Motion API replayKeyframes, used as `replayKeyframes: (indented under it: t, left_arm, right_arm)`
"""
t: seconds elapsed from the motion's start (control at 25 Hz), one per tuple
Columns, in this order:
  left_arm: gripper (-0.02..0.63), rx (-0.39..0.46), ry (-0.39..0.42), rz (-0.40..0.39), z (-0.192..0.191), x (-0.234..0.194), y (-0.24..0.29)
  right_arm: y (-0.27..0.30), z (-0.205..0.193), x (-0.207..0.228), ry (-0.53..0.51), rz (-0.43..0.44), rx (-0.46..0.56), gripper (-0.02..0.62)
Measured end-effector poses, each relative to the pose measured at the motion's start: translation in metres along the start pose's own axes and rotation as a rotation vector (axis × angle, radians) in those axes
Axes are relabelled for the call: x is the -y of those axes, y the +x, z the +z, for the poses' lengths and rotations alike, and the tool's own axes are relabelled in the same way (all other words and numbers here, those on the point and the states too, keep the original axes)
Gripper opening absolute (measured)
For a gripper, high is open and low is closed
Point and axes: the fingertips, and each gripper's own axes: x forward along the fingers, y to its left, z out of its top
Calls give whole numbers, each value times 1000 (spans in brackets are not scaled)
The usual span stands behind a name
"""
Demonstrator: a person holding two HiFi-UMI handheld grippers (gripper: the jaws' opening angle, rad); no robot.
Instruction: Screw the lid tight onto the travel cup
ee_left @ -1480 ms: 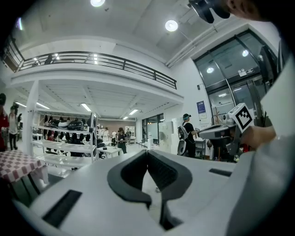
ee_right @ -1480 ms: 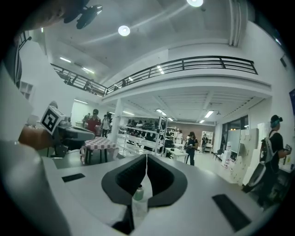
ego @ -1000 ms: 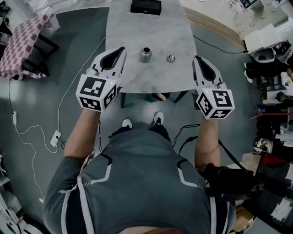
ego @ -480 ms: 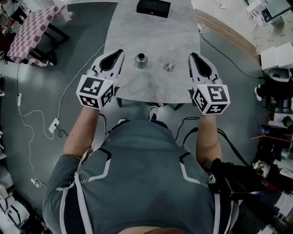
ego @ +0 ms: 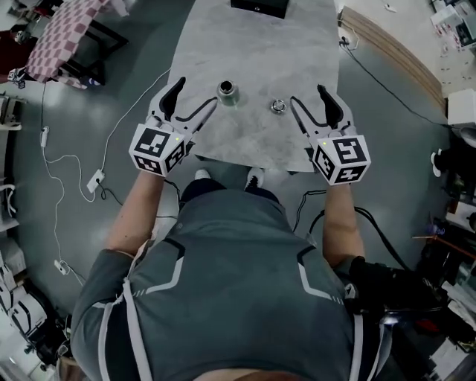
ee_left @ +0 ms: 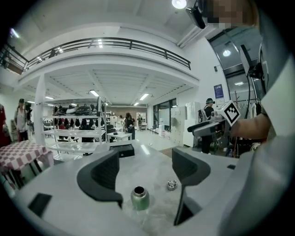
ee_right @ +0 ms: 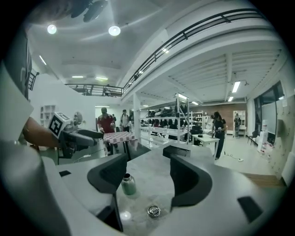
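A small green metal travel cup (ego: 227, 91) stands upright and uncapped on the grey table (ego: 253, 52). Its round silver lid (ego: 279, 106) lies to the cup's right, apart from it. My left gripper (ego: 198, 93) hovers at the table's near edge, just left of the cup. Its jaws have just been opening and nothing is between them. My right gripper (ego: 306, 94) is just right of the lid; its jaws have also just been opening and hold nothing. In the left gripper view the cup (ee_left: 139, 198) stands ahead of the jaws, with the lid (ee_left: 172, 185) to its right. The right gripper view has the lid (ee_right: 153, 211) close ahead and the cup (ee_right: 128, 184) further left.
A black box (ego: 259, 6) sits at the table's far end. A checkered table (ego: 67, 30) stands at the far left, with cables (ego: 97, 178) on the floor beside it. Equipment clutters the right side (ego: 454, 186). People stand far off in the hall.
Both grippers have moved forward toward the table edge, closer to the cup and the lid, and both sets of jaws have gone from shut to open.
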Motion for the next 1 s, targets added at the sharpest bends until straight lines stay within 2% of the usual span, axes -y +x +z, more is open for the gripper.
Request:
replayKeyframes:
  t: [0.24,0.52,0.68,1.0]
  left_arm:
    - [391,-62,-24,-28,-39,-12,6]
    - [391,-112,-33,-69,-81,-18,22]
    - [390,-168,-37,-115,-107,-15,30]
    - [390,-233,-64,-95,-157,-17,54]
  right_arm:
    - [15,-22,3,42,-37,-35,324]
    - [27,-52,0,72,-91,-94,330]
    - [30,-74,1,86,-110,-125,331]
    - [45,-132,7,119,-125,-201,336]
